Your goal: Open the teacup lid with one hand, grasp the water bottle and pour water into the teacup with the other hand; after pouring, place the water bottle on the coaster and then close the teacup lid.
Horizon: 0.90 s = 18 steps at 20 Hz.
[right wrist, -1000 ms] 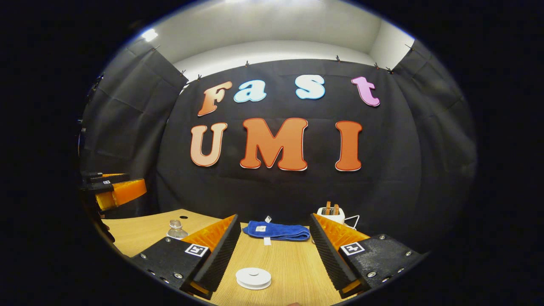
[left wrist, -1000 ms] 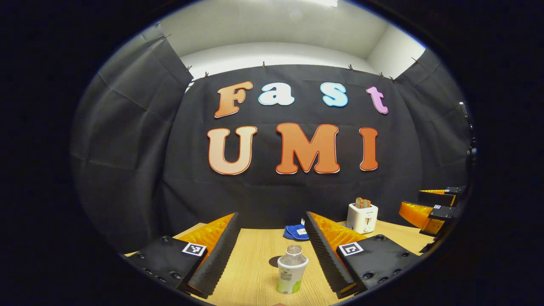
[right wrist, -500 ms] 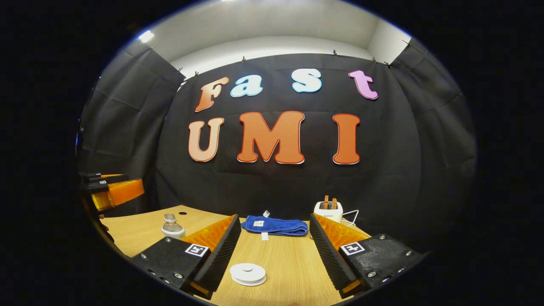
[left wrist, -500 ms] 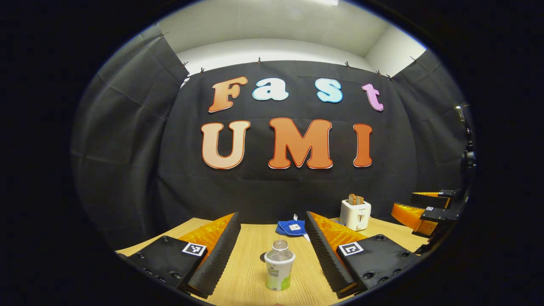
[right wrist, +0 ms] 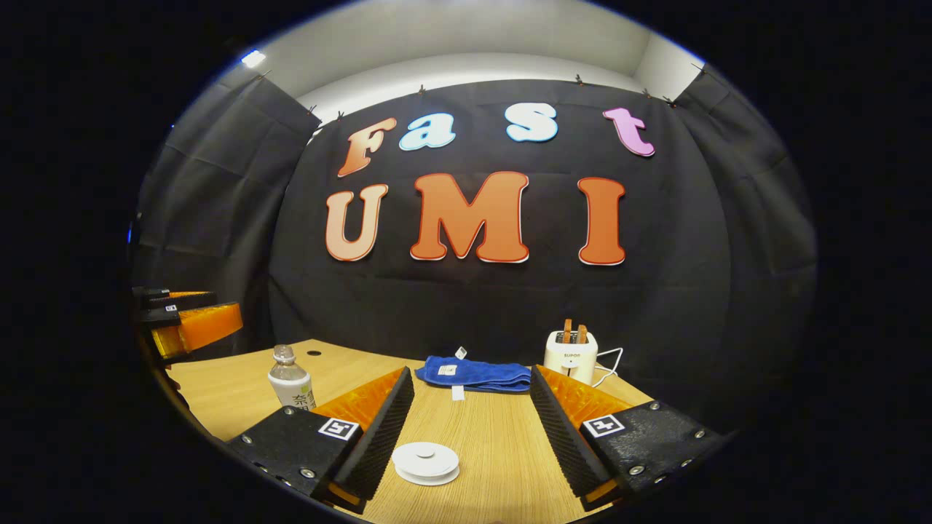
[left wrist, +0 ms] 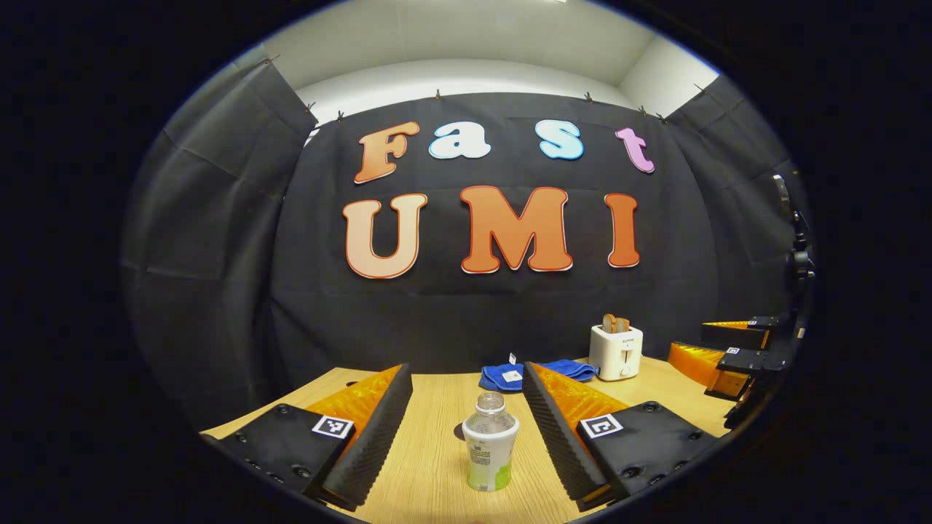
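A clear water bottle (left wrist: 489,451) with a white and green label stands upright on the wooden table (left wrist: 429,466). It stands between the fingers of my left gripper (left wrist: 466,369), which is open and not touching it. The white round teacup lid (right wrist: 426,463) lies low between the fingers of my right gripper (right wrist: 470,371), nearer the left one. That gripper is open too and touches nothing. The cup under the lid is hidden. In the right gripper view the bottle (right wrist: 290,383) stands at the left, with the left gripper (right wrist: 186,324) beyond it. The right gripper (left wrist: 732,349) hangs at the right edge of the left gripper view.
A folded blue cloth (right wrist: 473,373) lies at the back of the table, with a white toaster (right wrist: 571,355) holding two slices to its right. The same cloth (left wrist: 510,376) and toaster (left wrist: 616,351) appear in the left gripper view. A small dark round spot (left wrist: 457,431) sits just behind the bottle.
Both views have shifted so the wall sits higher and more of the table shows. The bottle has drifted slightly left between my left fingers. Both grippers stay open.
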Tool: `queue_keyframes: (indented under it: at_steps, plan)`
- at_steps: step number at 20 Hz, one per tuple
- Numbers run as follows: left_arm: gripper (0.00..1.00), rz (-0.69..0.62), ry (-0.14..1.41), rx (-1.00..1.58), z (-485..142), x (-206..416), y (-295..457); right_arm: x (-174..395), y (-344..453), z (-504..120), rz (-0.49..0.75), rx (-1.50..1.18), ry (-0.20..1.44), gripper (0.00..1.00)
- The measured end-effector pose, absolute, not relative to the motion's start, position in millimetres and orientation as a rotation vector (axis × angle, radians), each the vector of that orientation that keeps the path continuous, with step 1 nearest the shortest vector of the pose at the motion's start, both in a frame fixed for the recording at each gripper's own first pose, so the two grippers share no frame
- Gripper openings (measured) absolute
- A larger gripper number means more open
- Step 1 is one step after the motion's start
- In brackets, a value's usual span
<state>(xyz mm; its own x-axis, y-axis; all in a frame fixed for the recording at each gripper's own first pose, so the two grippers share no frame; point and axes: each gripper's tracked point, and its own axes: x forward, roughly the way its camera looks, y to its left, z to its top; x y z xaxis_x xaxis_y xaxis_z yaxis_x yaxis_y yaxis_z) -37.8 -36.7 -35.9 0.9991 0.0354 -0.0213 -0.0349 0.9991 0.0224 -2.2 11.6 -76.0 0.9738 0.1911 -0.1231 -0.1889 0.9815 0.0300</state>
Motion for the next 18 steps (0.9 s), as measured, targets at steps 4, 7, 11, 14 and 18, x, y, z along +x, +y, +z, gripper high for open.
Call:
queue_keyframes:
  at_steps: [4, 7, 11, 14, 18]
  plan:
    - [0.96, 0.023, 0.031, 0.038, -51, -35, -35, 1, 32, -105, 0.233, -0.036, 0.172, 0.93]
    - [0.96, 0.025, 0.051, 0.041, -63, -36, -35, 5, 44, -125, 0.269, -0.042, 0.224, 0.87]
    - [0.96, 0.033, 0.050, 0.058, -69, -36, -30, 8, 58, -154, 0.315, -0.066, 0.292, 0.87]
    - [0.97, 0.023, 0.069, 0.056, -79, -33, -35, 13, 63, -181, 0.317, -0.076, 0.355, 0.78]
    - [0.98, 0.027, 0.088, 0.073, -89, -30, -35, 20, 67, -209, 0.316, -0.064, 0.421, 0.72]
